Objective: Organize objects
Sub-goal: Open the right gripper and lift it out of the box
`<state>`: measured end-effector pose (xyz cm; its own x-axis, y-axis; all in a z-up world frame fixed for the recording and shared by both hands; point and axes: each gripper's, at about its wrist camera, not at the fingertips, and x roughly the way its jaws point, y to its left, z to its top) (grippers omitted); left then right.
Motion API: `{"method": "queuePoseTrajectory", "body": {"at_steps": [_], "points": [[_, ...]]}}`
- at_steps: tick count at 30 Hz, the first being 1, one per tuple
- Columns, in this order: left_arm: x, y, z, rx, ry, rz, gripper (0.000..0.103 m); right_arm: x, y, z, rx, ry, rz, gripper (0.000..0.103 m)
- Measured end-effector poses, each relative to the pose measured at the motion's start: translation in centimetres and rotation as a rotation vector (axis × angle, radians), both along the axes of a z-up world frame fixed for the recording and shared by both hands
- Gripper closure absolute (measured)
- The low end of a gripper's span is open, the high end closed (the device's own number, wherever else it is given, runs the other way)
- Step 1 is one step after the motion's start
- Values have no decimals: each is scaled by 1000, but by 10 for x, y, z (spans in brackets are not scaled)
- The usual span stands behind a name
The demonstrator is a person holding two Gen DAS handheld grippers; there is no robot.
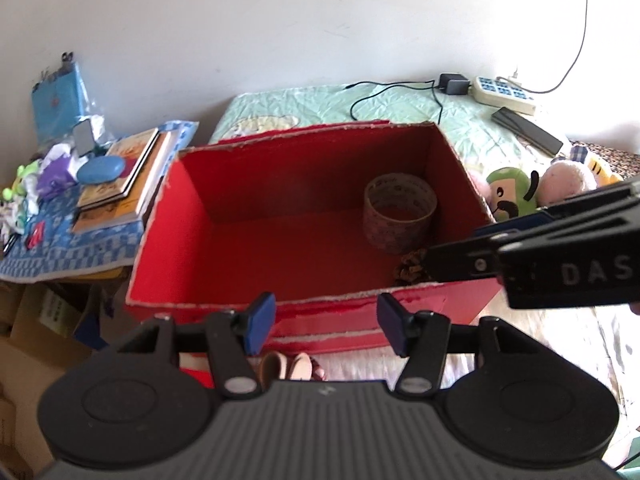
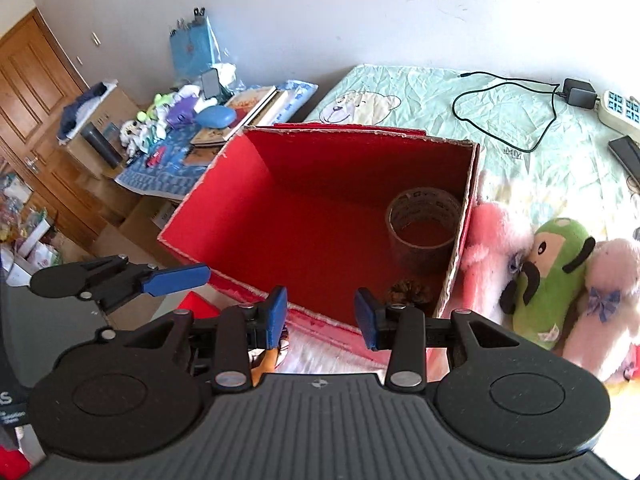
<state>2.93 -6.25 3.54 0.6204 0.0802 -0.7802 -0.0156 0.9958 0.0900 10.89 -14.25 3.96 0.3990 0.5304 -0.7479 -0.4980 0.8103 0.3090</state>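
Observation:
An open red cardboard box (image 1: 248, 256) (image 2: 320, 216) stands on the bed. Inside it at the right are a roll of tape (image 1: 400, 214) (image 2: 424, 226) and a pine cone (image 1: 412, 268) (image 2: 408, 292) at the near right corner. My left gripper (image 1: 326, 320) is open and empty, just in front of the box's near wall. My right gripper (image 2: 320, 314) is open and empty above the near rim, close to the pine cone. The right gripper also shows in the left wrist view (image 1: 500, 240), and the left one in the right wrist view (image 2: 176, 278).
Plush toys, a green one (image 2: 548, 276) (image 1: 512, 192) between pink ones (image 2: 492, 248), lie right of the box. A power strip (image 1: 506, 94), charger (image 2: 576, 92) and cable lie on the bed. Books and a blue case (image 1: 100, 170) sit on a cluttered table at left. A wooden door (image 2: 28, 92) is far left.

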Motion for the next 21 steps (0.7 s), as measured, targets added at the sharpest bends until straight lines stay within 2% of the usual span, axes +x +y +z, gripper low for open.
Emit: {"method": "queuePoseTrajectory", "body": {"at_steps": [11, 15, 21], "points": [[-10, -3, -17, 36, 76, 80, 42, -21, -19, -10, 115, 42, -20, 62], [-14, -4, -21, 46, 90, 99, 42, -26, -22, -16, 153, 75, 7, 62], [-17, 0, -30, 58, 123, 128, 39, -35, -15, -28, 145, 87, 30, 62]]}}
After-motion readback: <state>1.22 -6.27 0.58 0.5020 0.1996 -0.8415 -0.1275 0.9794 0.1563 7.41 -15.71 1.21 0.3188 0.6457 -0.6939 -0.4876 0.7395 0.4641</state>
